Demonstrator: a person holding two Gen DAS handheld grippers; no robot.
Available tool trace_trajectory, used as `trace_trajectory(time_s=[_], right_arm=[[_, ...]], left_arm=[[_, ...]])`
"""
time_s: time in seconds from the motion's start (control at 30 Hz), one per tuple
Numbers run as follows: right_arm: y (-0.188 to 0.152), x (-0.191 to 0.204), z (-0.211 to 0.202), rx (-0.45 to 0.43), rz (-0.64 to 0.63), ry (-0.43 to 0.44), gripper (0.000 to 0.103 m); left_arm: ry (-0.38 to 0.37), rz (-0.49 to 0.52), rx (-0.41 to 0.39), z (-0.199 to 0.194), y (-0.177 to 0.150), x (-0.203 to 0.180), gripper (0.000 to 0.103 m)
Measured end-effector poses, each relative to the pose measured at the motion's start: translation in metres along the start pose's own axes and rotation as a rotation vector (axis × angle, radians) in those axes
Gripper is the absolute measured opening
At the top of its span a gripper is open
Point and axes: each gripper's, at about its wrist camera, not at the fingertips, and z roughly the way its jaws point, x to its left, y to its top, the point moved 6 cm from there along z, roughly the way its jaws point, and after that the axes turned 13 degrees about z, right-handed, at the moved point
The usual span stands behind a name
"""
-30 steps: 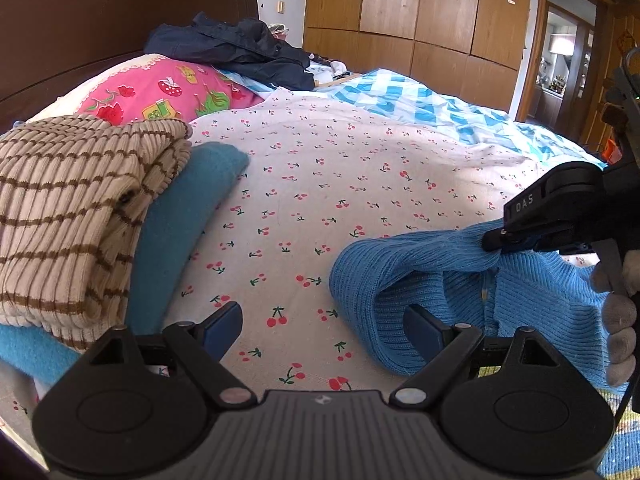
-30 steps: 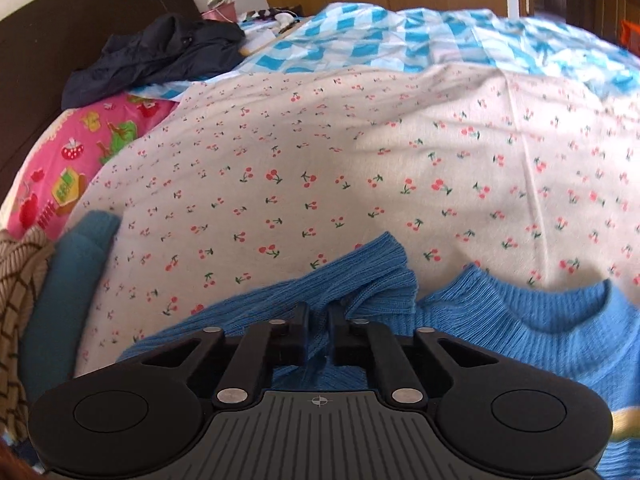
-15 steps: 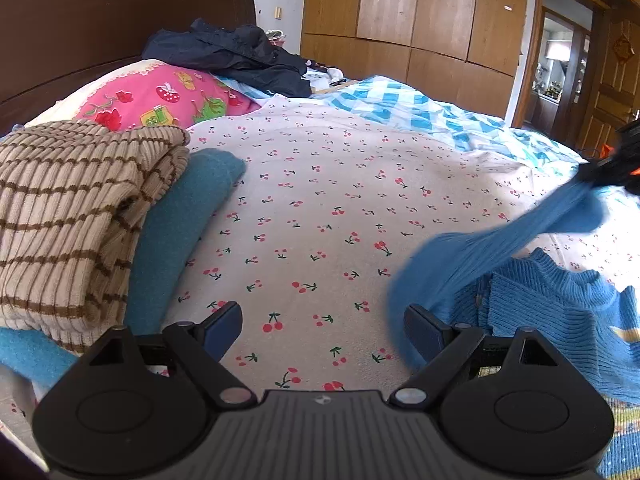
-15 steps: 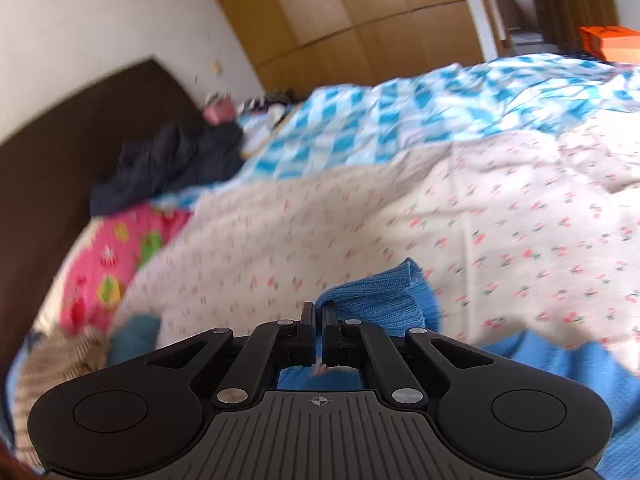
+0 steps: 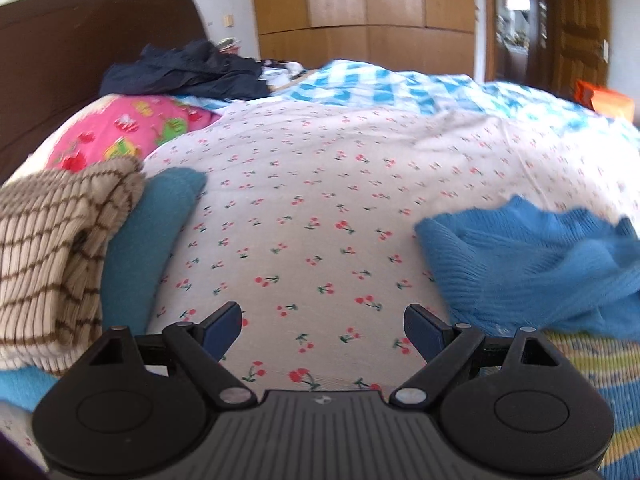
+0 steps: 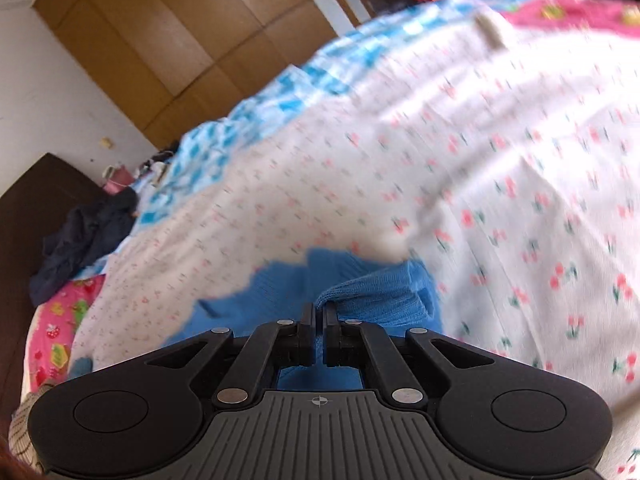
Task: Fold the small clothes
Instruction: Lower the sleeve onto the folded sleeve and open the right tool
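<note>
A bright blue knit sweater (image 5: 532, 264) lies bunched on the cherry-print bedsheet (image 5: 320, 200) at the right of the left wrist view. My left gripper (image 5: 322, 330) is open and empty, low over the sheet, to the left of the sweater. My right gripper (image 6: 319, 322) is shut on a fold of the blue sweater (image 6: 376, 296), holding it just above the sheet; the rest of the garment trails down to the left under it. The right wrist view is blurred by motion.
A folded brown-striped knit (image 5: 52, 248) lies on a folded teal garment (image 5: 148, 232) at the left. Behind are a pink pillow (image 5: 132, 132), dark clothes (image 5: 188, 70) by the headboard, a blue checked quilt (image 5: 380, 84) and wooden wardrobes (image 5: 360, 12).
My right gripper has carried the sweater's fold to the right and swung round. The stretched blue sleeve has dropped into a bunched heap. My left gripper stays open, tilted slightly upward.
</note>
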Motion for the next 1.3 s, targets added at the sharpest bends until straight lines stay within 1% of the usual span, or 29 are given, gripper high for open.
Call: trace_trajectory(time_s=[0.03, 0.17, 0.2, 0.27, 0.3, 0.37, 0.43, 0.47, 0.5, 0.57, 0.6, 0.63, 0.67, 0.7, 0.8, 0.83, 0.87, 0.93, 1.03, 1.1, 1.13, 1.17, 1.23, 1.3], right_arm=[[-0.004, -0.005, 0.002, 0.012, 0.021, 0.008, 0.002], [-0.009, -0.012, -0.001, 0.022, 0.035, 0.045, 0.01], [-0.01, -0.014, -0.002, 0.025, 0.042, 0.053, 0.01], [-0.009, -0.018, -0.004, 0.029, 0.059, 0.066, 0.01], [-0.01, -0.021, -0.005, 0.032, 0.066, 0.07, 0.01], [-0.011, -0.026, -0.004, 0.04, 0.083, 0.08, 0.011], [-0.012, -0.027, -0.004, 0.048, 0.083, 0.09, 0.012], [-0.013, -0.028, -0.003, 0.05, 0.085, 0.093, 0.012], [-0.013, -0.028, -0.001, 0.053, 0.093, 0.096, 0.012], [-0.014, -0.029, 0.0, 0.056, 0.107, 0.101, 0.012], [-0.015, -0.031, 0.0, 0.053, 0.104, 0.09, 0.012], [-0.017, -0.033, 0.0, 0.055, 0.101, 0.064, 0.009], [-0.019, -0.037, 0.001, 0.06, 0.109, 0.038, 0.008], [-0.021, -0.041, 0.001, 0.066, 0.123, 0.025, 0.008], [-0.026, -0.044, -0.004, 0.076, 0.11, 0.01, 0.008], [-0.027, -0.043, -0.007, 0.077, 0.096, 0.006, 0.009], [-0.027, -0.043, -0.011, 0.074, 0.09, 0.002, 0.012], [-0.027, -0.042, -0.019, 0.063, 0.089, 0.003, 0.012], [-0.021, -0.04, -0.028, 0.045, 0.106, 0.014, 0.013], [-0.015, -0.035, -0.032, 0.02, 0.098, 0.012, 0.015], [-0.011, -0.03, -0.034, 0.003, 0.078, 0.009, 0.017], [-0.008, -0.026, -0.035, -0.007, 0.06, 0.004, 0.023], [-0.003, -0.022, -0.034, -0.025, 0.048, -0.012, 0.028], [0.001, -0.017, -0.025, -0.021, 0.03, -0.038, 0.031]], left_arm=[[-0.01, 0.013, -0.002, -0.002, 0.002, -0.004, 0.093], [-0.036, 0.03, 0.008, 0.001, 0.01, -0.022, 0.093], [-0.043, 0.042, 0.007, 0.002, 0.012, -0.029, 0.093], [-0.044, 0.1, -0.013, 0.001, 0.014, -0.046, 0.093], [-0.039, 0.147, -0.032, 0.0, 0.014, -0.057, 0.093], [-0.005, 0.253, -0.06, -0.002, 0.014, -0.074, 0.093], [0.071, 0.346, -0.061, 0.003, 0.014, -0.083, 0.093], [0.109, 0.374, -0.05, 0.01, 0.013, -0.083, 0.095], [0.139, 0.375, -0.035, 0.015, 0.013, -0.079, 0.095], [0.16, 0.316, -0.008, 0.021, 0.015, -0.065, 0.095], [0.166, 0.28, 0.004, 0.021, 0.016, -0.057, 0.095], [0.187, 0.254, 0.02, 0.022, 0.014, -0.049, 0.095], [0.221, 0.245, 0.044, 0.024, 0.011, -0.042, 0.095], [0.233, 0.24, 0.065, 0.025, 0.008, -0.037, 0.095], [0.167, 0.159, 0.107, 0.028, -0.001, -0.025, 0.095], [0.151, 0.134, 0.104, 0.026, 0.0, -0.023, 0.095], [0.143, 0.115, 0.094, 0.024, 0.002, -0.022, 0.095], [0.13, 0.094, 0.066, 0.018, 0.005, -0.021, 0.095], [0.095, 0.089, 0.025, 0.012, 0.01, -0.026, 0.095], [0.079, 0.109, 0.0, 0.009, 0.011, -0.033, 0.095], [0.07, 0.121, -0.011, 0.009, 0.013, -0.036, 0.095], [0.06, 0.129, -0.018, 0.008, 0.014, -0.039, 0.095], [0.04, 0.136, -0.021, 0.01, 0.013, -0.043, 0.095], [0.028, 0.139, -0.014, 0.013, 0.012, -0.045, 0.095]])
